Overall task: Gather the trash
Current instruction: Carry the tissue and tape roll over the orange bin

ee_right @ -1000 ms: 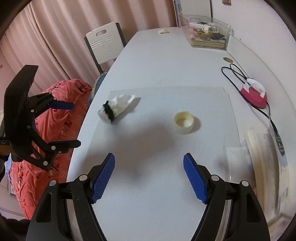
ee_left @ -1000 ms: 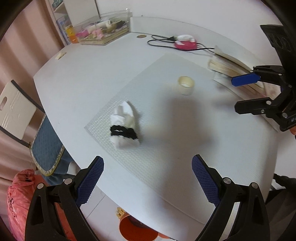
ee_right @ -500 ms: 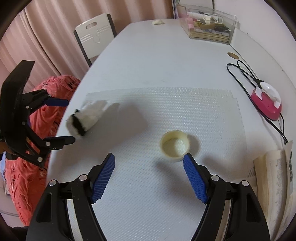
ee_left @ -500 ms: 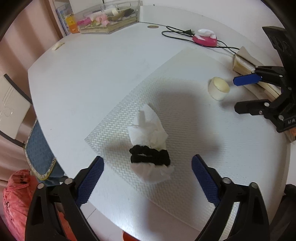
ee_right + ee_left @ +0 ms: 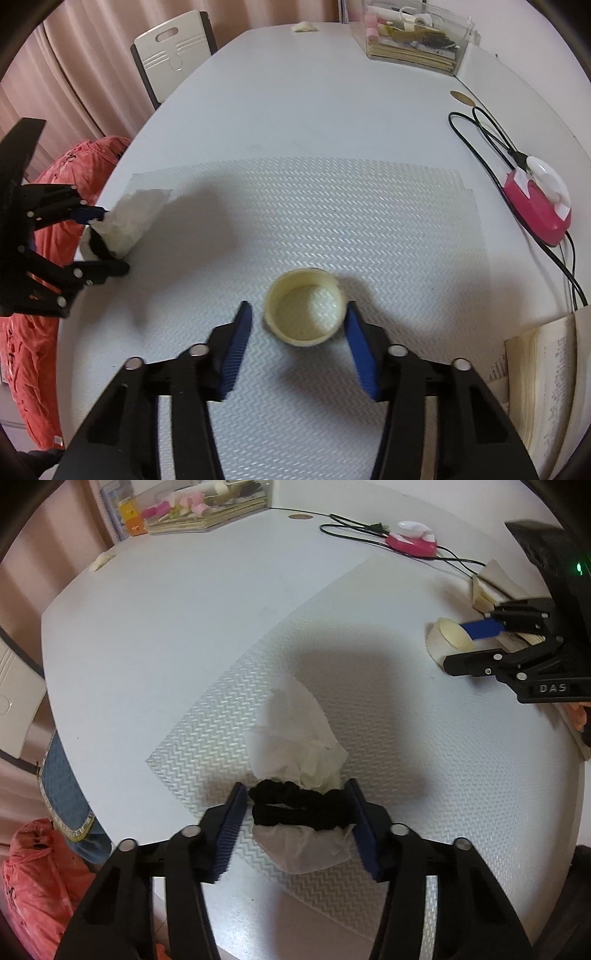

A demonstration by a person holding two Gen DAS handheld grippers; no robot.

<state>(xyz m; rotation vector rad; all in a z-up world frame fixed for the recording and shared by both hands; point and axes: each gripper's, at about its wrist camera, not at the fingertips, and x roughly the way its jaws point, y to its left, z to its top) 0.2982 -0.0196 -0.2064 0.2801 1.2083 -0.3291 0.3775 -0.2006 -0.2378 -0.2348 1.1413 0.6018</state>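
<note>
A crumpled white tissue wad (image 5: 295,738) with a black hair tie (image 5: 299,806) around it lies on the textured white mat (image 5: 406,757). My left gripper (image 5: 297,821) has its blue pads at both ends of the hair tie, touching or nearly so. The wad also shows in the right wrist view (image 5: 129,221), between the left gripper's fingers. A cream tape roll (image 5: 304,306) lies flat on the mat. My right gripper (image 5: 297,339) straddles it, the right pad touching, the left pad a little apart. The roll (image 5: 448,640) shows in the left wrist view too.
A pink tape dispenser (image 5: 537,205) with a black cable (image 5: 476,136) lies at the right. An open book (image 5: 546,380) sits at the near right edge. A clear organizer box (image 5: 415,35) stands at the far end. A red bag (image 5: 51,221) and a chair (image 5: 173,51) are beside the table.
Both grippers have moved forward and down and narrowed their jaws. The left now brackets the tissue wad at the hair tie; the right now brackets the tape roll.
</note>
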